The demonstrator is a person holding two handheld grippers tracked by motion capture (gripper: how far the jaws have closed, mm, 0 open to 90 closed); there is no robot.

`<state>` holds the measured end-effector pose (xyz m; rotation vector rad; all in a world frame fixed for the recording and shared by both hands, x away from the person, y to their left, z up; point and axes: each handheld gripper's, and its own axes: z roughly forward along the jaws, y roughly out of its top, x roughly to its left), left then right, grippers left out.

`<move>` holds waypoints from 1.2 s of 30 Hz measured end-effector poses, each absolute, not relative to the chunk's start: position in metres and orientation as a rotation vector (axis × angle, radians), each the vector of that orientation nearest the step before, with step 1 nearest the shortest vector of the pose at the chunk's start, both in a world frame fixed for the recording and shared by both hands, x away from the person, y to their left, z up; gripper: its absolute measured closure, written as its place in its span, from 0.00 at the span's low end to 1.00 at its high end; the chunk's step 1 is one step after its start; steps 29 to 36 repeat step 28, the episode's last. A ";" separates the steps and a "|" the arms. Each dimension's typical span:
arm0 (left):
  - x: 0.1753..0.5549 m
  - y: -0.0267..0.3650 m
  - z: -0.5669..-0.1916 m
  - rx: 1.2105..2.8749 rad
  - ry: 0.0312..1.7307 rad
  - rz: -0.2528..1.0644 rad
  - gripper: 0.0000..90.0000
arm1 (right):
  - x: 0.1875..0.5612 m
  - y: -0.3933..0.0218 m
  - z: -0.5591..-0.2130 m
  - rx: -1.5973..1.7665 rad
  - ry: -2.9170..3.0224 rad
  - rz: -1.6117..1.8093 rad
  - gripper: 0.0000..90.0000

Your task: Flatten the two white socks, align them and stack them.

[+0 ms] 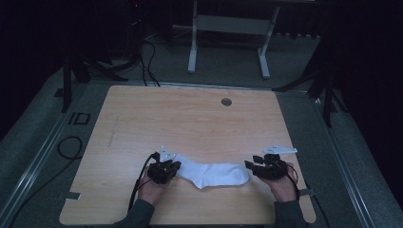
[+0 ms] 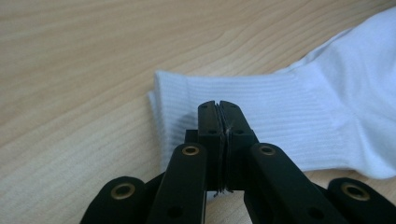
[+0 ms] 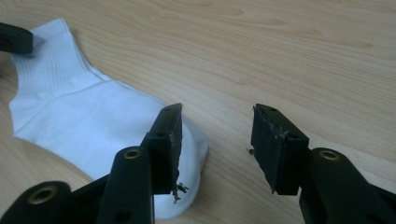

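Note:
A white sock [image 1: 214, 174] lies flat on the wooden table [image 1: 190, 118], cuff to the left and toe to the right. My left gripper [image 1: 172, 167] sits at the cuff end. In the left gripper view its jaws are pressed together over the ribbed cuff [image 2: 280, 107], and I see no fabric between them. My right gripper [image 1: 250, 166] stands open just right of the toe. In the right gripper view the toe [image 3: 93, 121] lies under the left jaw, and bare wood shows in the gap of the gripper [image 3: 217, 128]. The other gripper's black tip [image 3: 14, 39] touches the cuff.
A round grey cable port [image 1: 226, 101] is set into the table near its far edge. Beyond the table stands the white frame of another desk [image 1: 228, 28]. Cables lie on the floor at the left [image 1: 71, 145]. A hand holds each gripper from the near edge.

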<state>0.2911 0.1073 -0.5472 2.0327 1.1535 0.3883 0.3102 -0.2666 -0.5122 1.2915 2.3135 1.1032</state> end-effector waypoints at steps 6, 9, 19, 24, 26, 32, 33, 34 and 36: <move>0.292 0.114 -0.543 2.015 1.155 0.423 0.97 | 0.313 -0.271 -0.515 1.332 2.308 1.132 0.58; 0.294 0.122 -0.540 1.998 1.172 0.447 0.97 | 0.313 -0.274 -0.517 1.340 2.304 1.131 0.58; 0.302 0.145 -0.536 1.973 1.246 0.517 0.97 | 0.317 -0.282 -0.524 1.374 2.298 1.102 0.57; 0.306 0.158 -0.537 1.962 1.295 0.554 0.97 | 0.317 -0.285 -0.526 1.379 2.296 1.088 0.58; 0.310 0.163 -0.539 1.956 1.318 0.566 0.97 | 0.318 -0.286 -0.527 1.372 2.294 1.071 0.58; 0.312 0.165 -0.540 1.954 1.332 0.576 0.95 | 0.319 -0.287 -0.529 1.381 2.287 1.070 0.58; 0.312 0.165 -0.540 1.954 1.332 0.576 0.95 | 0.319 -0.287 -0.529 1.381 2.287 1.070 0.58; 0.312 0.165 -0.540 1.954 1.332 0.576 0.95 | 0.319 -0.287 -0.529 1.381 2.287 1.070 0.58; 0.312 0.165 -0.540 1.954 1.332 0.576 0.95 | 0.319 -0.287 -0.529 1.381 2.287 1.070 0.58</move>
